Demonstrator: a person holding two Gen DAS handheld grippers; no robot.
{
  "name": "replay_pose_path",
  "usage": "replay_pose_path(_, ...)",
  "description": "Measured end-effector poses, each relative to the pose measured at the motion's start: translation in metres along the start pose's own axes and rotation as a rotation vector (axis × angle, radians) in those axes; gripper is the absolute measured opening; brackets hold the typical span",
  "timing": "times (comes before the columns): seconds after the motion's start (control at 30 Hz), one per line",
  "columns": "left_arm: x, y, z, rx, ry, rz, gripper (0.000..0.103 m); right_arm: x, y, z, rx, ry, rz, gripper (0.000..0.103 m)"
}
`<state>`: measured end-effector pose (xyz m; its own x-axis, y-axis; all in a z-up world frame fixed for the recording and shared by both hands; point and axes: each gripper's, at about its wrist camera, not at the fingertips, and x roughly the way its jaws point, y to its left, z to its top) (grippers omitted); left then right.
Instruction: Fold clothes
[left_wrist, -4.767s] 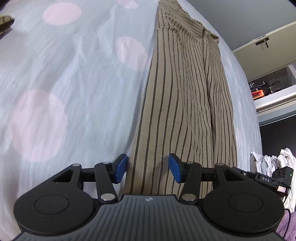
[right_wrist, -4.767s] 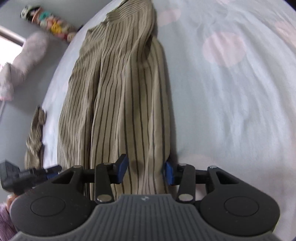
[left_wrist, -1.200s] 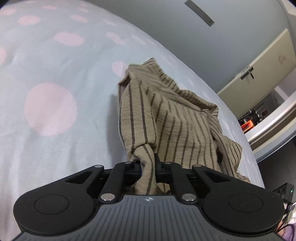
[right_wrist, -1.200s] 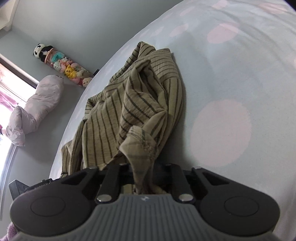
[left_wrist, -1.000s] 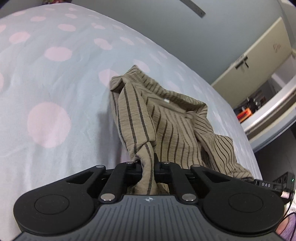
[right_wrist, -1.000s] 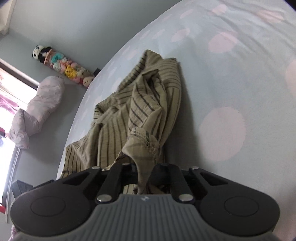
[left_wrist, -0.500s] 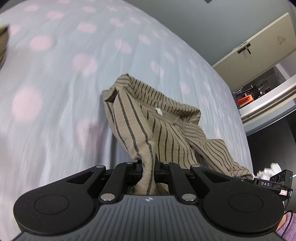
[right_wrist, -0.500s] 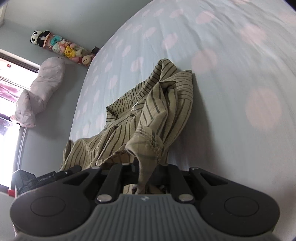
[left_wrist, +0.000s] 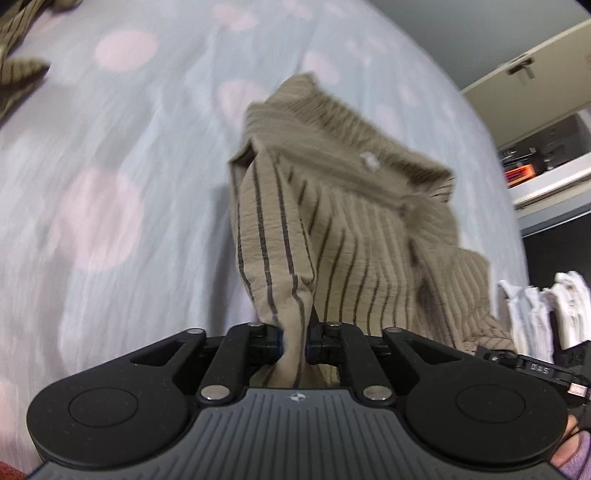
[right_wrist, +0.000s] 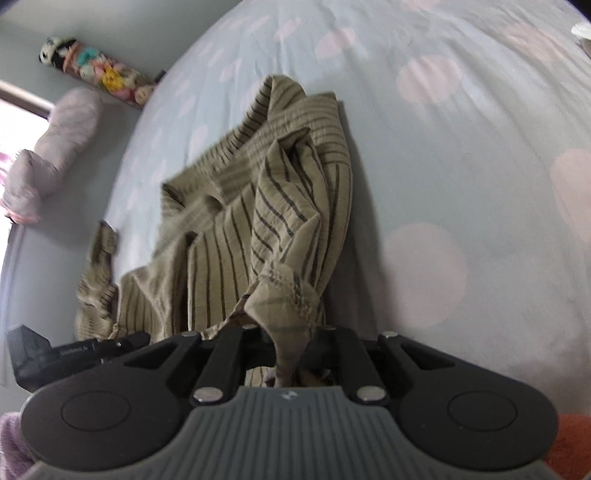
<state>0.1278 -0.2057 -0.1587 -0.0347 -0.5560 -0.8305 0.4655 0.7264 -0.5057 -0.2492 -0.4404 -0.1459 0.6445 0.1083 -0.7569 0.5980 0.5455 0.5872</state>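
Observation:
A tan garment with dark stripes (left_wrist: 351, 221) lies bunched and doubled over on the pale blue bed sheet with pink dots (left_wrist: 110, 184). My left gripper (left_wrist: 294, 345) has a fold of its edge between the pads, and its jaws are opening. In the right wrist view the same garment (right_wrist: 240, 221) rises to my right gripper (right_wrist: 293, 347), where a stitched hem corner sits between the pads. Those jaws are opening too. The cloth still fills both gaps. The picture is blurred by motion.
Another striped tan piece (left_wrist: 18, 66) lies at the far left of the bed. White clothes (left_wrist: 535, 310) are piled at the right, under an open cabinet shelf (left_wrist: 535, 192). A pink pillow (right_wrist: 55, 147) and stuffed toys (right_wrist: 99, 74) sit along the wall.
Both grippers have travelled across the bed, pulling the garment's near end over the rest so it lies doubled. The jaws of both now stand slightly wider around the cloth.

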Motion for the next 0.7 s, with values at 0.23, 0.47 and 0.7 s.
replay_pose_path(0.23, -0.014, 0.011, -0.004, -0.044, 0.028, 0.002, 0.042, -0.014, 0.018, 0.002, -0.149, 0.017, -0.087, 0.055)
replay_pose_path(0.47, -0.048, 0.018, 0.02, 0.013, -0.047, 0.009, 0.047, -0.053, 0.025, 0.022, -0.274, -0.059, -0.098, 0.065)
replay_pose_path(0.7, -0.033, 0.015, 0.047, 0.133, -0.045, -0.023, 0.047, -0.033, 0.025, 0.052, -0.306, -0.068, -0.034, 0.057)
